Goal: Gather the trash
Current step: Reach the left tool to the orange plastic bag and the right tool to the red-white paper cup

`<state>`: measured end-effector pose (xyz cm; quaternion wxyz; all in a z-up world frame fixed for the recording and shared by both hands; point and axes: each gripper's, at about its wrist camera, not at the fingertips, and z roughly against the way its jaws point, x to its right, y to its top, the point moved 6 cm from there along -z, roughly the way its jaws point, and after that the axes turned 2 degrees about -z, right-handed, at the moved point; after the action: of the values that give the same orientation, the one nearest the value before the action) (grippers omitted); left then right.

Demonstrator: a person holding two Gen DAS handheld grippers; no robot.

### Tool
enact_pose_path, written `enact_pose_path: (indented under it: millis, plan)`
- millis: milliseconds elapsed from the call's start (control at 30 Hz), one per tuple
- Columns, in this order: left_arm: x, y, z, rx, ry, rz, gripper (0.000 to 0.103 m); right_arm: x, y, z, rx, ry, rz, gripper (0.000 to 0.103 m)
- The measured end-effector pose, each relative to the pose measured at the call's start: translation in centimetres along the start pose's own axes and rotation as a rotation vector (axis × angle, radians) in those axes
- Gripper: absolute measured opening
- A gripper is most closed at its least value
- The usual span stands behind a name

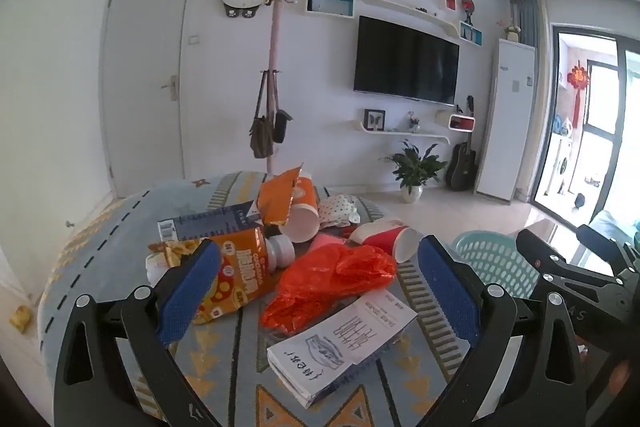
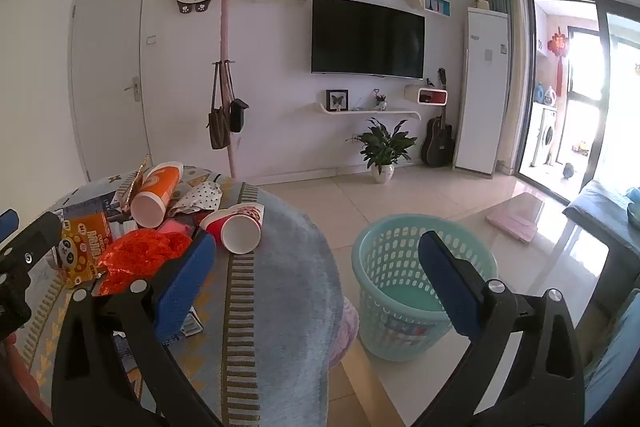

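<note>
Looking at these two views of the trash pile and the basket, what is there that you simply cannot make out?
- Basket: left view, its right side hidden behind the right gripper.
- White bottle: mostly covered by the orange snack bag.
- Leaflet: print too small.

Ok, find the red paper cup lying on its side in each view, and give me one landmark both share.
Left wrist view: red paper cup right of centre, behind the orange plastic bag.
Right wrist view: red paper cup left of centre, at the cloth's edge.
Shared landmark: the teal basket, to the cup's right in both.
</note>
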<state>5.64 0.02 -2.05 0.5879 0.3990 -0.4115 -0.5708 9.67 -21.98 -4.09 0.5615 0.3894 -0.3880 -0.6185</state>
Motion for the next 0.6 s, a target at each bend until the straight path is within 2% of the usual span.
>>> enact_pose_path:
  millis: [233, 367, 433, 500, 600]
  plan:
    - [0.3, 0.0, 0.3, -0.003, -0.004, -0.006, 0.096, -0.2, 0.1, -0.1, 0.006, 0.000, 0.007, 0.095]
    - [-0.6, 0.0, 0.5, 0.006, 0.002, -0.045, 0.096, -0.4, 0.0, -0.2, -0.001, 0.013, 0.011, 0.089]
    - [-1.3, -0.2, 0.4, -0.005, 0.005, -0.061, 0.096, -0.7, -0.2, -0.5, -0.023, 0.059, 0.001, 0.081]
    - [-2.8, -0.2, 0.4, -0.016, 0.003, -0.048, 0.096, -1.3, -0.5, -1.1, -0.053, 0.100, -0.001, 0.065]
    - [-4.1, -0.5, -0.7, -0.071, -0.030, -0.002, 0.096, -2.2, -0.9, -1.8, -0.085, 0.141, 0.001, 0.053]
